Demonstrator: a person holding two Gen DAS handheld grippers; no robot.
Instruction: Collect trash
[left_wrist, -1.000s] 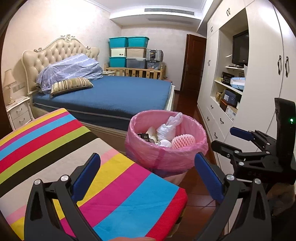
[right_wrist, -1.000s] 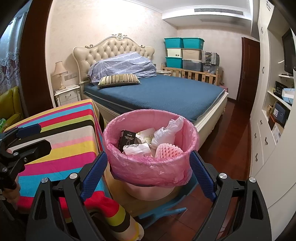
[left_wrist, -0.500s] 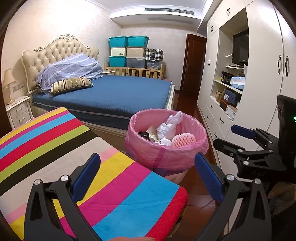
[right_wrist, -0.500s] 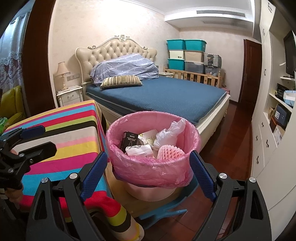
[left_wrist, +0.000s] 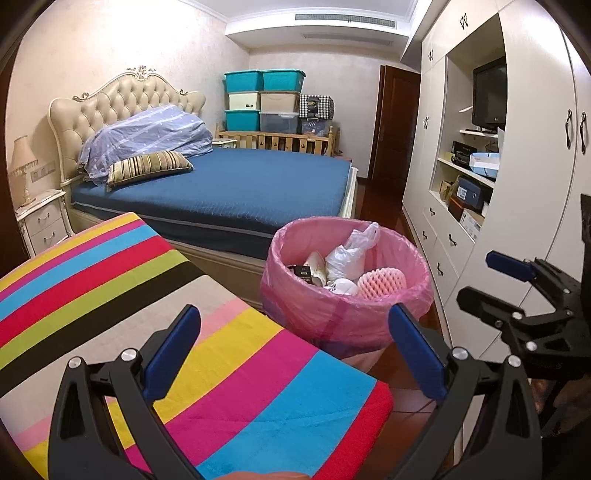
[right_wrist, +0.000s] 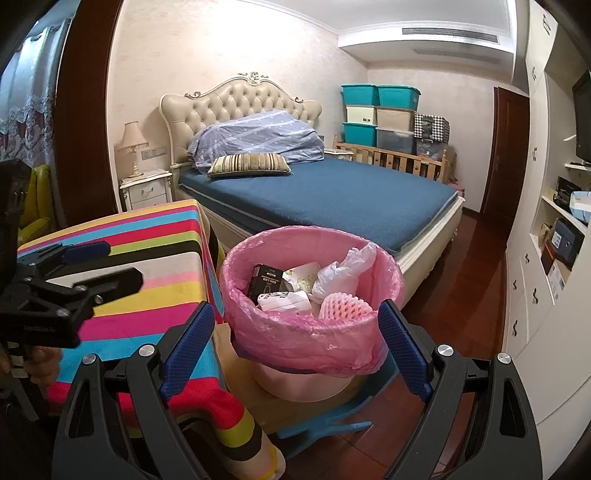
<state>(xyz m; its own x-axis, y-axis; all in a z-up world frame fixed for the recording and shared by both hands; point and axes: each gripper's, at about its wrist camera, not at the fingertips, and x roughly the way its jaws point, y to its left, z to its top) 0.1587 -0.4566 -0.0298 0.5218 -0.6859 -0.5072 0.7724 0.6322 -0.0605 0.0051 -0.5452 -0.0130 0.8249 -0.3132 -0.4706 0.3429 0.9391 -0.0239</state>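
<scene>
A bin lined with a pink bag stands on the floor beside the striped table. It holds a black box, a white plastic bag, a pink foam net and white paper. My left gripper is open and empty above the table's corner. My right gripper is open and empty just in front of the bin. Each gripper shows in the other's view, the right one and the left one.
The table has a bright striped cloth. A bed with a blue cover lies behind the bin. White cupboards line the right wall. A blue plastic piece lies on the wood floor under the bin.
Both grippers have drifted back a little from the bin and stay open. Nothing in the bin has moved.
</scene>
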